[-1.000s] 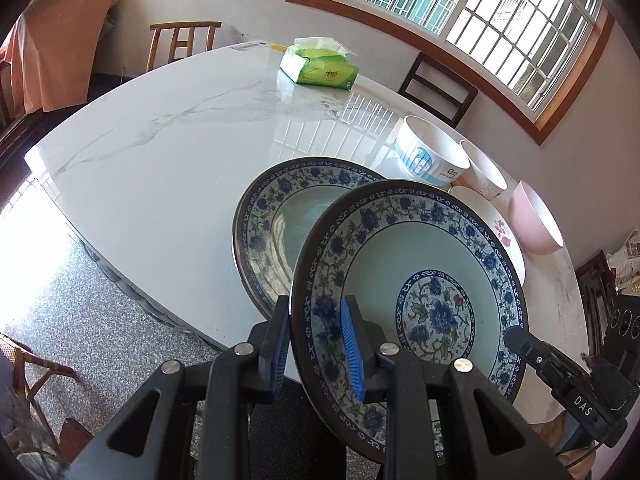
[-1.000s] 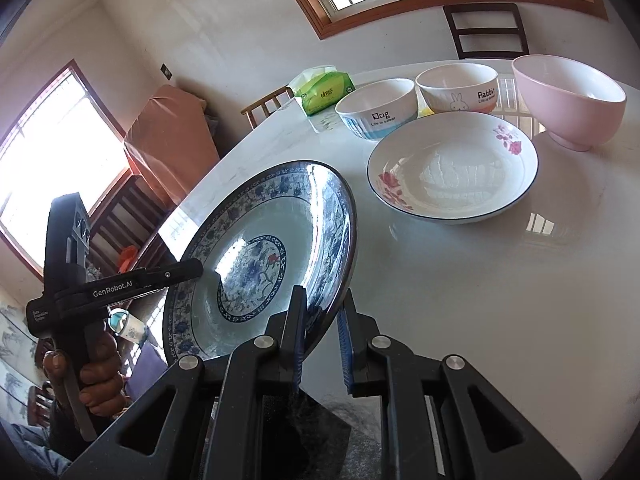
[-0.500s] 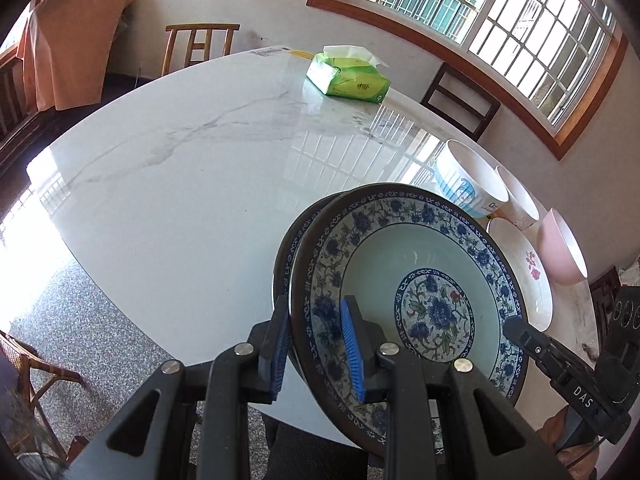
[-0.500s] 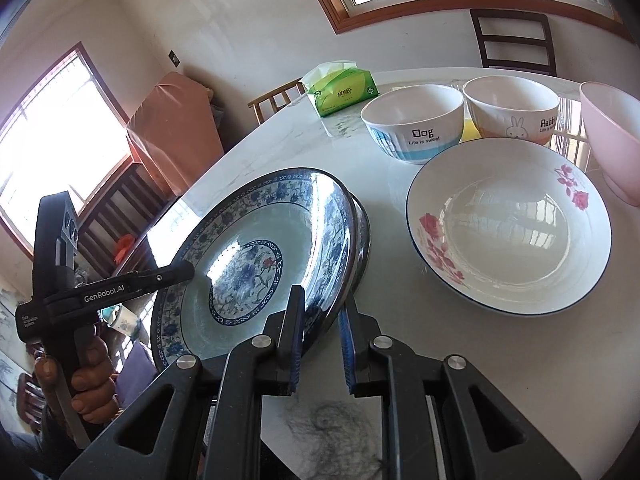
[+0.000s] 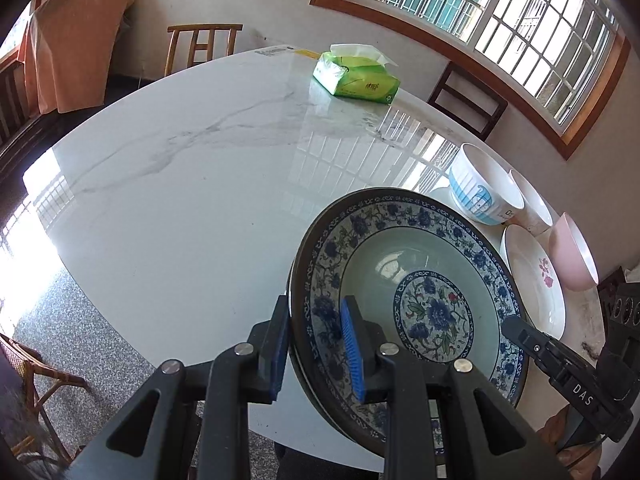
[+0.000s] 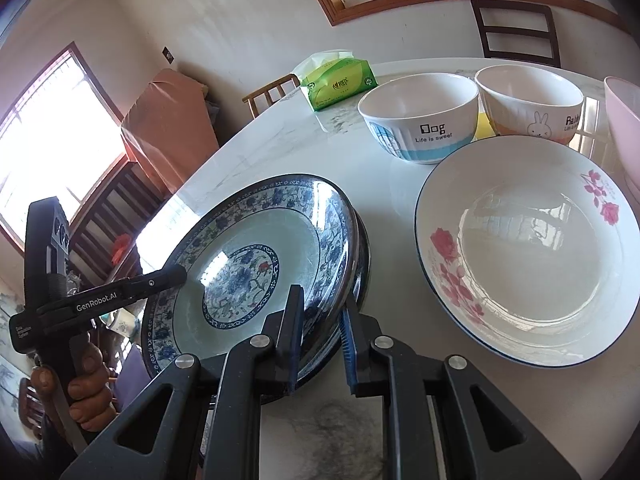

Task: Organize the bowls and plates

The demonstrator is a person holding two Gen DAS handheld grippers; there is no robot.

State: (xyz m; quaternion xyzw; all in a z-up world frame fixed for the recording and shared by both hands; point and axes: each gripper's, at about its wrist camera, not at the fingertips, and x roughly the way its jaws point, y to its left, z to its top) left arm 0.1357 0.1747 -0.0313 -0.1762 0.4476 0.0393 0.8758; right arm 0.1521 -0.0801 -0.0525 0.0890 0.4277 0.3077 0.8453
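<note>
**A:** ok so where's the plate at? And what are the jaws doing?

**B:** Both grippers are clamped on the same blue-and-white floral porcelain plate (image 5: 416, 304). The left gripper (image 5: 316, 344) pinches its rim at about 8 o'clock in the left wrist view, one blue pad inside the dish, one outside. The right gripper (image 6: 320, 332) bites the opposite rim, jaws nearly closed around the thin edge. The plate sits right over a second matching blue-and-white plate (image 6: 362, 264), whose dark rim peeks out just behind it. Can't tell if they're fully nested or a hair apart.

**A:** and the rest of the stuff?

**B:** All on the white marble counter (image 5: 192, 184). In the right wrist view, a white plate with pink roses (image 6: 532, 256) is at 3 o'clock from the held plate. At 1 o'clock stand a white "Dog" bowl with a blue band (image 6: 420, 120) and a white rabbit bowl (image 6: 528, 100), side by side. A pink bowl (image 6: 624, 120) is at the far right edge, a green tissue pack (image 6: 336, 80) at 12.
</note>
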